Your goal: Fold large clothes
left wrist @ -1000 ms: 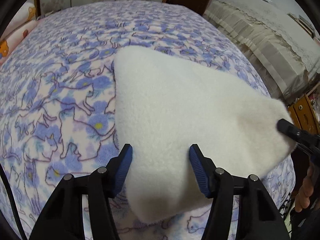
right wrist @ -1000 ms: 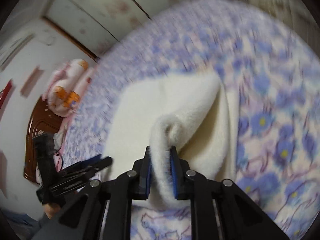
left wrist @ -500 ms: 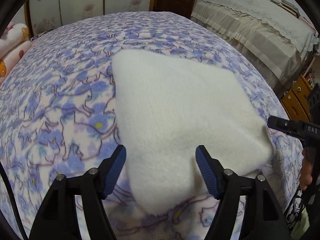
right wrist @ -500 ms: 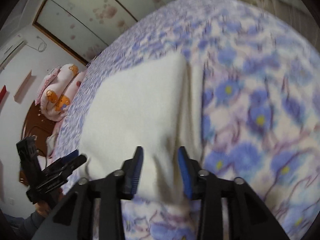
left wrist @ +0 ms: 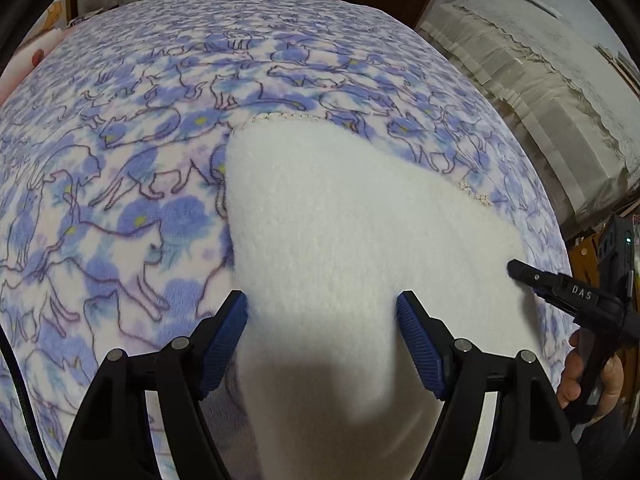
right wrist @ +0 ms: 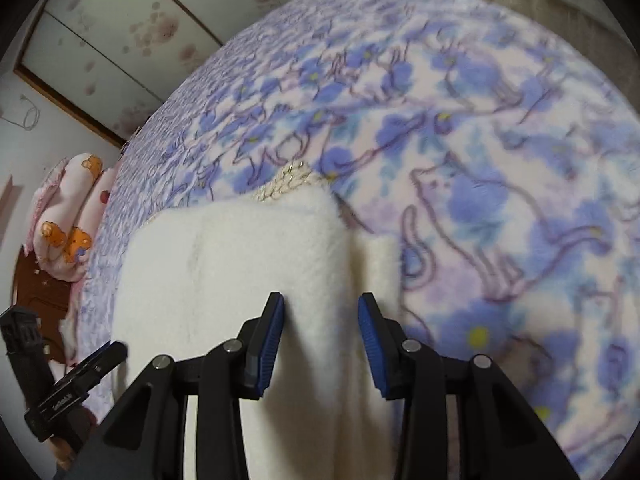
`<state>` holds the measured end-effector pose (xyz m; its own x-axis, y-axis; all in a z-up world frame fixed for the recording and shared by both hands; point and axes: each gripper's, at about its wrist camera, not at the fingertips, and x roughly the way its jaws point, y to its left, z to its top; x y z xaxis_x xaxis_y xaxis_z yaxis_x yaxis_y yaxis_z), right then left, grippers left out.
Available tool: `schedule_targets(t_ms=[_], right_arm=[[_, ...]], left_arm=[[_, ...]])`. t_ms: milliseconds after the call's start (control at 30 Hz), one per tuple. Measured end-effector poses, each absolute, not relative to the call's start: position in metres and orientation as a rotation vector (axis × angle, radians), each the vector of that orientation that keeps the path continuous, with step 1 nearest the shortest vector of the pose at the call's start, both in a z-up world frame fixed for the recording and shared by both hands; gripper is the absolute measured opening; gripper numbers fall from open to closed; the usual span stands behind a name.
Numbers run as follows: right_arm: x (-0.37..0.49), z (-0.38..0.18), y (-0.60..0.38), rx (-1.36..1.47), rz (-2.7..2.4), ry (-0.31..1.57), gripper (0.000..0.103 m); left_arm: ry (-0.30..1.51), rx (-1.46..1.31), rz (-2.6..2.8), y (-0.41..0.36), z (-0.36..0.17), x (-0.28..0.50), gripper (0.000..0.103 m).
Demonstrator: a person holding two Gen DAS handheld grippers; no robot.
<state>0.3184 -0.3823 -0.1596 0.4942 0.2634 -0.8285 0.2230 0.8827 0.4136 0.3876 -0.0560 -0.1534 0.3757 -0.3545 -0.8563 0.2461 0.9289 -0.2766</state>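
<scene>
Left wrist view: my left gripper (left wrist: 322, 312) spread wide, holding nothing, white fleece garment (left wrist: 360, 232) lying flat just ahead on cat-print blanket (left wrist: 120, 168). My right gripper (right wrist: 320, 312), clamped on fleece edge a second ago, now parted and empty; released corner lies flat ahead between fingers. Fold laid; likely smoothing or next fold.

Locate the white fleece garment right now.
The white fleece garment lies folded on the cat-print blanket, centre of both wrist views, directly ahead of both open grippers.
</scene>
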Motion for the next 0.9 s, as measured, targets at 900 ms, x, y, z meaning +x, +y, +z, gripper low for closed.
schedule_targets(t_ms=[900], right_arm=[[0.184,-0.145,-0.33,0.27,0.023,0.974,0.03]], left_arm=[[1.021,0.044,-0.382,-0.057,-0.154,0.266,0.076]])
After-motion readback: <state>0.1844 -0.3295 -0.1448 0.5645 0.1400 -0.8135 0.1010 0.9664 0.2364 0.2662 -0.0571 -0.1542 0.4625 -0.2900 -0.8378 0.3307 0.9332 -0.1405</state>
